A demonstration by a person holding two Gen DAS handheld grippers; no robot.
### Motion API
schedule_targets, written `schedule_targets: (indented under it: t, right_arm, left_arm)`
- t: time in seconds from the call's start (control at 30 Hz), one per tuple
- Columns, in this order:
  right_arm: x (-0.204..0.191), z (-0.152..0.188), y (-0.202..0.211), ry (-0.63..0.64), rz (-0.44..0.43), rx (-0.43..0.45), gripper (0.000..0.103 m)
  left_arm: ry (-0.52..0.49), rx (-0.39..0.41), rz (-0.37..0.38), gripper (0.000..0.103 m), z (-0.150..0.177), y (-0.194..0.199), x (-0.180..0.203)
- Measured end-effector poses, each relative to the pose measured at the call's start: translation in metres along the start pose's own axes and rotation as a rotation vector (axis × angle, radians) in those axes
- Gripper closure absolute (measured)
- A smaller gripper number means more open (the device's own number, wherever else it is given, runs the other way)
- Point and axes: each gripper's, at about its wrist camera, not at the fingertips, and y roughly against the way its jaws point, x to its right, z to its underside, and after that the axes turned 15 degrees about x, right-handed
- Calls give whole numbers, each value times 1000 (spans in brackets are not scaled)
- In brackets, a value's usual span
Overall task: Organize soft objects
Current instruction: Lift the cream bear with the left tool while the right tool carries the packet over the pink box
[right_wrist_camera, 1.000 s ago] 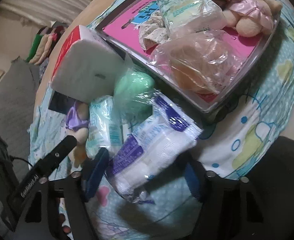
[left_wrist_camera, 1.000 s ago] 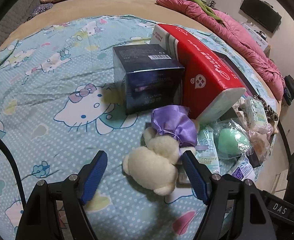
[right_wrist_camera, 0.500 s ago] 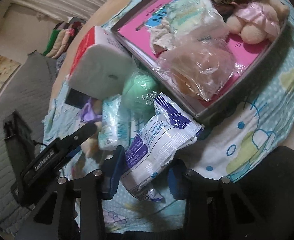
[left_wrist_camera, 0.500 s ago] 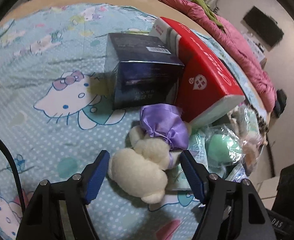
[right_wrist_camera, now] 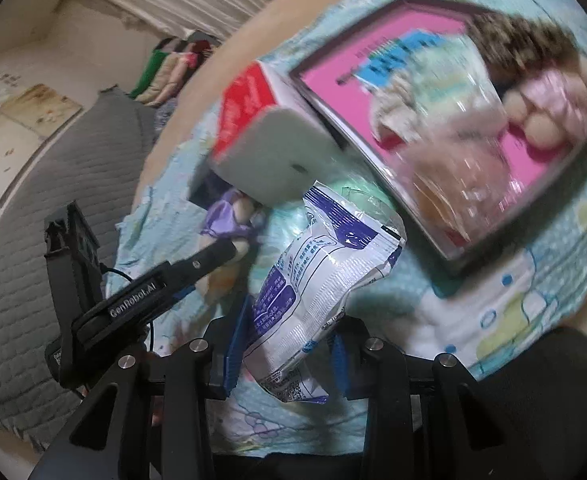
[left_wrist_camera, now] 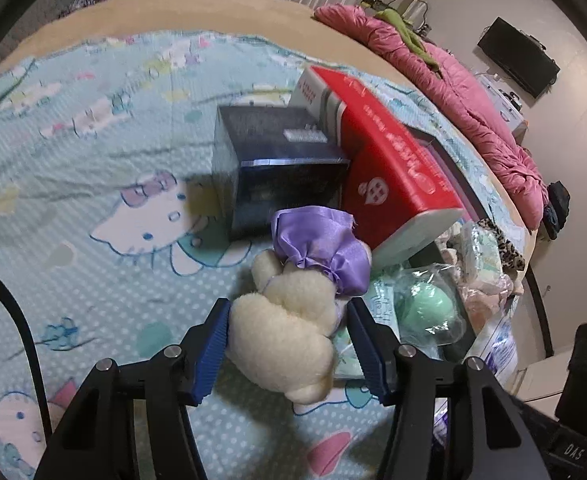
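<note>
A cream plush toy in a purple satin dress (left_wrist_camera: 293,312) lies on the Hello Kitty bedspread (left_wrist_camera: 93,208). My left gripper (left_wrist_camera: 289,344) is shut on its cream body, blue pads touching both sides. My right gripper (right_wrist_camera: 289,344) is shut on a white and blue plastic packet (right_wrist_camera: 325,272) and holds it raised above the spread. The pink tray (right_wrist_camera: 445,148) holds several soft items: a bagged orange sponge (right_wrist_camera: 453,184), a tissue pack, a pink-dressed plush (right_wrist_camera: 549,108) and leopard cloth. The left gripper body (right_wrist_camera: 165,284) shows in the right wrist view.
A dark blue box (left_wrist_camera: 277,168) and a red and white tissue box (left_wrist_camera: 389,176) stand just behind the plush. A bagged green sponge (left_wrist_camera: 429,308) and a wipes pack lie to its right. A pink quilt (left_wrist_camera: 453,88) lies on the far bed. The bed edge is at the right.
My left gripper moved forward and closed on the plush. My right gripper closed on the white and blue packet and lifted it off the spread.
</note>
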Motion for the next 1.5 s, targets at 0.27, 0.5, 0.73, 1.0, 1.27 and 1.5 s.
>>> schedule_targets:
  t: [0.27,0.5,0.73,1.0,1.27,1.5]
  right_arm:
    - [-30,-14,13,185,-51,81,66]
    - [-32,-22,23,253,-58,129,66]
    - [-37,-37,41,353,-34,218,66]
    - [-34,-50,63,422,-13,304,66]
    - [-20,-65,78,381,-12,345,66]
    - [-10,-77,92,375,-1,390,66]
  left_arm:
    - [-41,62,-45,45,-9,30,14]
    - [-73,124,-81,45,-18,55,30]
    - [-106,155,-83,45,-19,68,51]
    - [-118,180,-77,45,-20,77,72]
    - [-145,184,-64,45,-18,79,95]
    - [-162,186,-59,45,-16,77,112]
